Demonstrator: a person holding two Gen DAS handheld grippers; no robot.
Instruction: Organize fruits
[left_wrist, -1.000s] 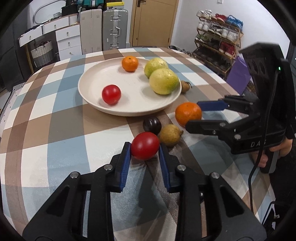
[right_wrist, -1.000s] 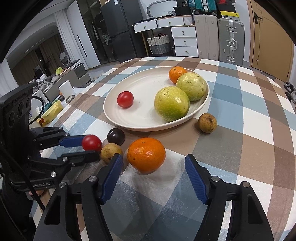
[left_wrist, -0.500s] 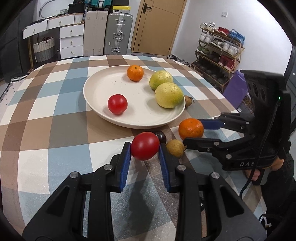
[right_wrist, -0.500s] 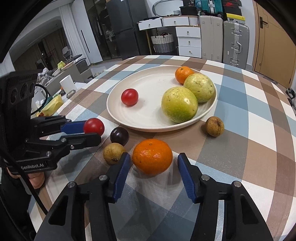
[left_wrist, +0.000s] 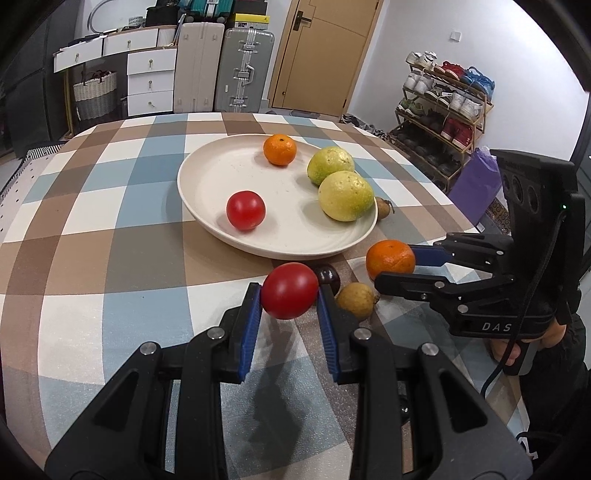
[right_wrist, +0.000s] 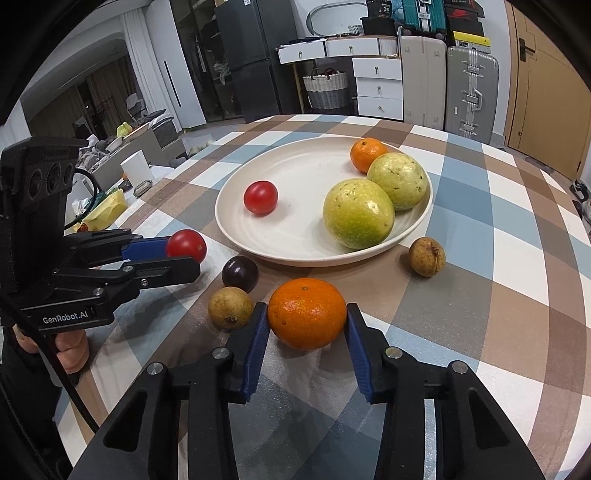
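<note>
A cream plate (left_wrist: 221, 206) on the checked tablecloth holds a red tomato (left_wrist: 245, 210), a small orange (left_wrist: 280, 149) and two yellow-green fruits (left_wrist: 345, 195). My left gripper (left_wrist: 290, 291) is shut on a second red tomato (left_wrist: 290, 290), held just above the cloth in front of the plate. My right gripper (right_wrist: 306, 317) has its jaws closing on a big orange (right_wrist: 306, 314) that rests on the cloth, and both blue pads touch its sides. Between the two grippers lie a dark plum (right_wrist: 240, 273) and a small tan fruit (right_wrist: 229, 313).
Another tan fruit (right_wrist: 426, 256) lies by the plate's right rim. Off the table's left edge sit a white cup (right_wrist: 135, 170) and yellow packaging (right_wrist: 107, 212). Drawers, suitcases, a door and a shoe rack (left_wrist: 443, 122) stand beyond the table.
The right gripper's jaws have narrowed from wide apart until they touch the big orange. The left gripper has kept hold of its tomato and tilted slightly.
</note>
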